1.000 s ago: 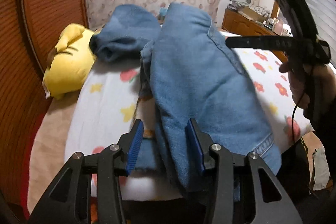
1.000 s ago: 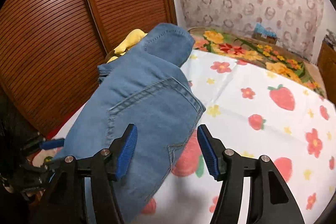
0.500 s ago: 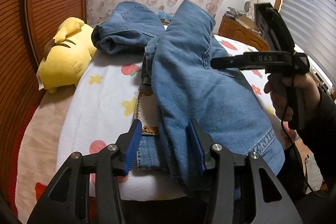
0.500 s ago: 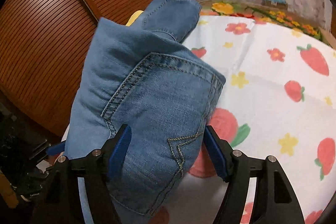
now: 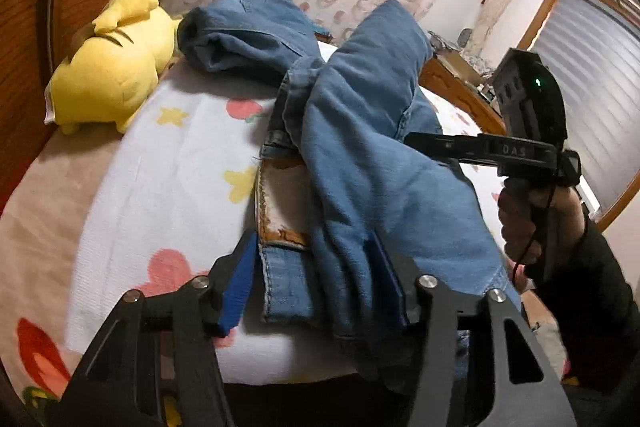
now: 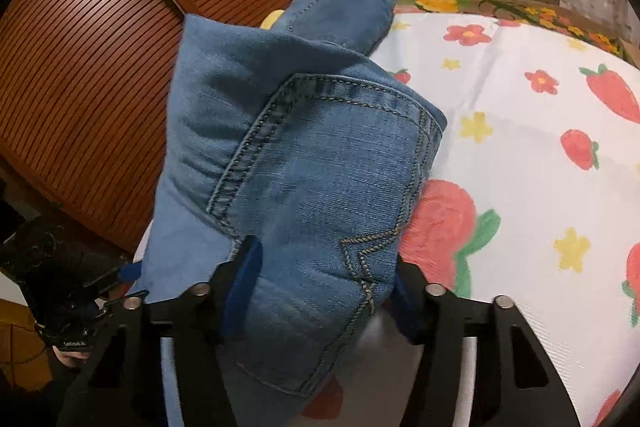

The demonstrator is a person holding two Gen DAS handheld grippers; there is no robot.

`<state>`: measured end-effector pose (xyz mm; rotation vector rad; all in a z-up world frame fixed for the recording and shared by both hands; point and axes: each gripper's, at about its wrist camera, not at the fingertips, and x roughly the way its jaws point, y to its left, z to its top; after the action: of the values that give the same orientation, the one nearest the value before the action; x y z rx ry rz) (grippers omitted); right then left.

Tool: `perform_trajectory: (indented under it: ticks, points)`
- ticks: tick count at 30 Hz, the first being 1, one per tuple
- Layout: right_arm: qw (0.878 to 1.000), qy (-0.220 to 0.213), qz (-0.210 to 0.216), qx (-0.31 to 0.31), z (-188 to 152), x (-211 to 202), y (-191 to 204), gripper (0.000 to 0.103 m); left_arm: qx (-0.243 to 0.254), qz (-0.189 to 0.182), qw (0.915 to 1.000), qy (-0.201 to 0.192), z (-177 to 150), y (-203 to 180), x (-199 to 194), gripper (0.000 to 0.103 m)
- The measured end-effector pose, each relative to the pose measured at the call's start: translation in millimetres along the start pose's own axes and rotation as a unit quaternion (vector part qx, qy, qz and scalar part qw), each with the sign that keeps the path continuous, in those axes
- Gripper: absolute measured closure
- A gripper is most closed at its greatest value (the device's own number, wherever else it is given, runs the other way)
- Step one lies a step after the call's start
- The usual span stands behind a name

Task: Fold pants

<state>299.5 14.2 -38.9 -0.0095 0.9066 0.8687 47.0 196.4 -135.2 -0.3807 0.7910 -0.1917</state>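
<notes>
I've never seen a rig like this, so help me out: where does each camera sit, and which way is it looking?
Left wrist: rides the left gripper, looking down its fingers across the jeans toward a yellow plush; shows the person's hand holding the right gripper.
Right wrist: rides the right gripper, facing the jeans' back pocket and the strawberry sheet.
Both show the jeans between their jaws.

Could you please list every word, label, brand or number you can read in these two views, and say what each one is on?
"DAS": raised letters on the black bar of the right gripper, seen in the left wrist view.
Small pale print on the black body of the left gripper, in the right wrist view: too small and blurred to read.
The jeans show only stitching and a brown waistband patch with no legible text.
</notes>
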Motion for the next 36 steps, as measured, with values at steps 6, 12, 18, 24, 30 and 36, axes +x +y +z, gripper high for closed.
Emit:
perform_trajectory:
  ticks: [6,12,18,24,30,36]
  points:
    - [1.000,-0.028,0.009,-0.011,-3,-13,4,0.079,-0.009,-0.022,0.9997,-0.009,1,2,-5,0.070]
    - [0.997,-0.065,0.021,-0.034,-1,-36,25,0.083,0.010,-0.014,0.9996,-0.023,3,-9,-24,0.091]
    - [0.992,-0.095,0.038,-0.072,10,-63,55,0.084,0.006,-0.025,0.9982,-0.055,8,-17,-48,0.093]
    - [0.983,-0.129,0.066,-0.110,50,-84,78,0.084,0.013,-0.024,0.9938,-0.108,45,-14,-77,0.094]
    - [0.976,-0.146,0.091,-0.132,101,-76,91,0.084,0.004,-0.001,0.9894,-0.145,97,9,-90,0.094]
    - [0.971,-0.167,0.134,-0.106,160,-35,69,0.084,0.007,0.037,0.9848,-0.169,165,42,-85,0.094]
